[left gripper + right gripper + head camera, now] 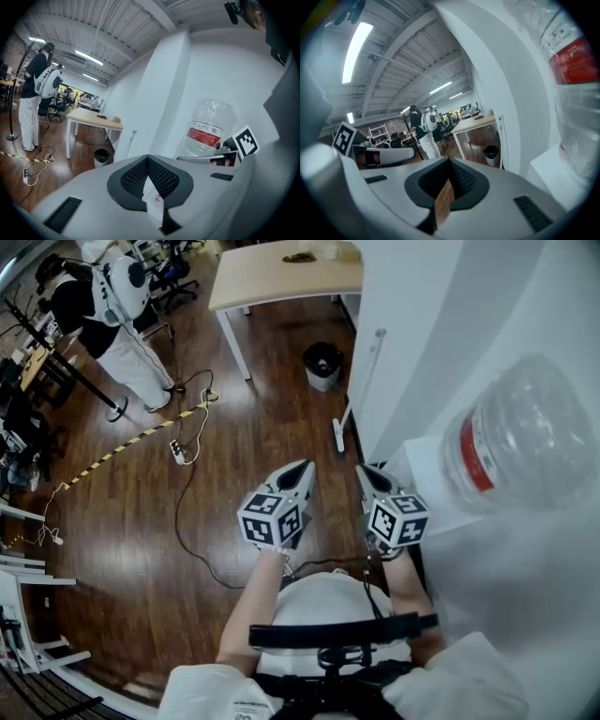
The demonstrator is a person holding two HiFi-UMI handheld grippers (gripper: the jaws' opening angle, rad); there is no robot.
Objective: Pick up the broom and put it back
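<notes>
Closed and empty, left gripper (307,466) and right gripper (362,470) hover over the floor (141,549) in the head view; broom (360,382) leans on the wall (422,343) ahead. Left gripper view: jaws together, broom beyond. Right gripper view: jaws together, broom against wall.

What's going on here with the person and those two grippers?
A person holds a gripper in each hand, the left gripper and the right gripper. Both are shut and hold nothing. They point toward a broom that leans against the white wall just ahead, near a black trash bin. Neither gripper touches the broom. A large water bottle sits close on the person's right.
</notes>
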